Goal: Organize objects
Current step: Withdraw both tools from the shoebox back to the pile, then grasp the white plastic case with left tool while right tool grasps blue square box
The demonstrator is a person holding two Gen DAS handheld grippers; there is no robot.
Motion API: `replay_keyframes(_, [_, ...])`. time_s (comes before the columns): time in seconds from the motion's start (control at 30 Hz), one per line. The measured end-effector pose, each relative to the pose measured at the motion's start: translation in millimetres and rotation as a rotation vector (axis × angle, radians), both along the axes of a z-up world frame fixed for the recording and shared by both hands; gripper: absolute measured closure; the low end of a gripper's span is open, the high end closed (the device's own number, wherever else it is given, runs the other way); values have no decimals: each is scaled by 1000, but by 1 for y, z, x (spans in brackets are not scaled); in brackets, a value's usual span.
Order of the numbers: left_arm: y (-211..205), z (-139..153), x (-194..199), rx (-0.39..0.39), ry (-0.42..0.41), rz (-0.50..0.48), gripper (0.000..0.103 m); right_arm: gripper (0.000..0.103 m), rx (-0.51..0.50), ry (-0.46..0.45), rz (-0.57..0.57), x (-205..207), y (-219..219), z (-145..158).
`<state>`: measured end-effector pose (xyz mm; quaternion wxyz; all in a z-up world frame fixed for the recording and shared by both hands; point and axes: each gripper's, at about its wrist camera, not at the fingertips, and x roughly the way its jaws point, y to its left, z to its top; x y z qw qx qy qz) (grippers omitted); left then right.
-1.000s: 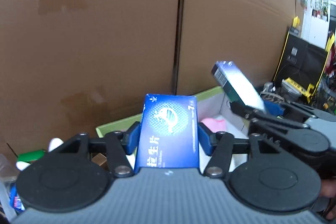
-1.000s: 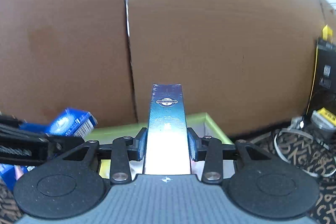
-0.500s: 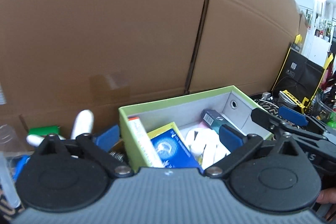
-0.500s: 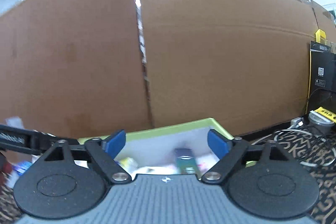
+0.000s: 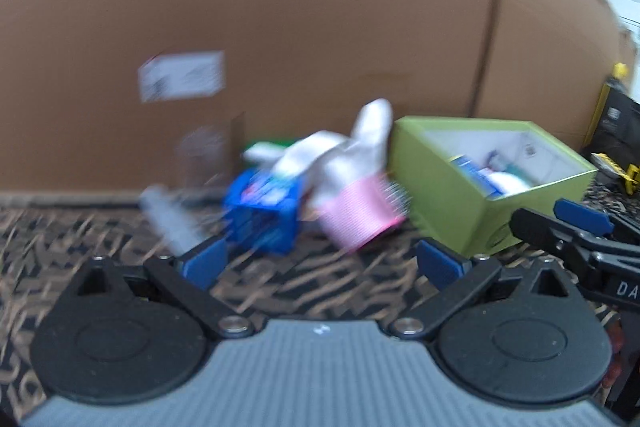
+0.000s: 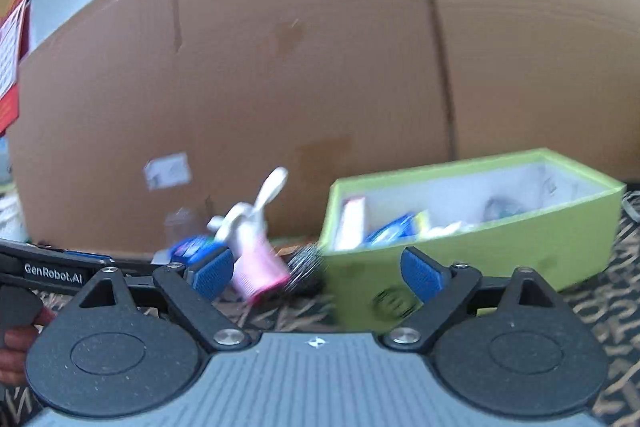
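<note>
— Both claws stand apart with nothing between their pads. Left claw (image 5: pixel 320 261) gapes wide over the patterned counter (image 5: pixel 320 287); right claw (image 6: pixel 318 269) is spread too, its jaws opening a little more at this moment.

— And the things to be sorted?

— Take the green box (image 5: pixel 452 203) as the landmark. Inside it lie several small packets, a blue one (image 6: pixel 390 229) among them and a white upright carton against its left wall (too blurred to read). Just left of the box sits a loose heap: a pink-and-white glove (image 5: pixel 352 203) with fingers sticking up, touching or nearly touching the box's left side, and a blue packet (image 5: pixel 264 215) left of that. A clear plastic bottle (image 5: pixel 168 215) lies farther left still.

— Do the two views differ?

— Yes. From the left wrist, the right claw's black arm and one blue pad show in front of the box's right corner. From the right wrist, the left tool's handle comes in far left of the box, with a person's fingers (image 6: pixel 16 343) wrapped on it, and a dark wiry scrubber (image 6: pixel 306 261) shows against the box's left wall, which the left view barely gives. A red poster (image 6: pixel 12 27) appears only there.

— Behind the box?

— A tall cardboard wall (image 5: pixel 280 27), with a white label (image 5: pixel 182 75) well left of the box.
</note>
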<state>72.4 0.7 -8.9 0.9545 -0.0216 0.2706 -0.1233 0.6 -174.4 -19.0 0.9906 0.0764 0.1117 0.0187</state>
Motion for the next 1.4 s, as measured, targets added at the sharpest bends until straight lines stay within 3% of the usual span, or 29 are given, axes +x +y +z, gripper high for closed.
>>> replay_keyframes(0.27, [60, -20, 15, -31, 100, 146, 0, 9, -56, 90, 75, 18, 58, -13])
replay_keyframes(0.67, [74, -36, 97, -60, 188, 271, 1, 9, -90, 115, 47, 14, 83, -11])
replay_keyframes(0.8, [73, -42, 120, -27, 187, 297, 17, 11, -84, 133, 41, 18, 79, -13])
replay_keyframes(0.97, [69, -44, 109, 83, 158, 214, 69, 21, -94, 157, 89, 23, 88, -14])
replay_keyframes(1.1, [83, -40, 85, 65, 169, 158, 76, 24, -102, 187, 125, 43, 105, -14])
replay_keyframes(1.23, [96, -39, 66, 81, 143, 189, 76, 24, -72, 203, 87, 76, 116, -6])
replay_keyframes(1.4, [113, -36, 65, 26, 155, 218, 75, 24, -39, 226, 62, 123, 138, 3])
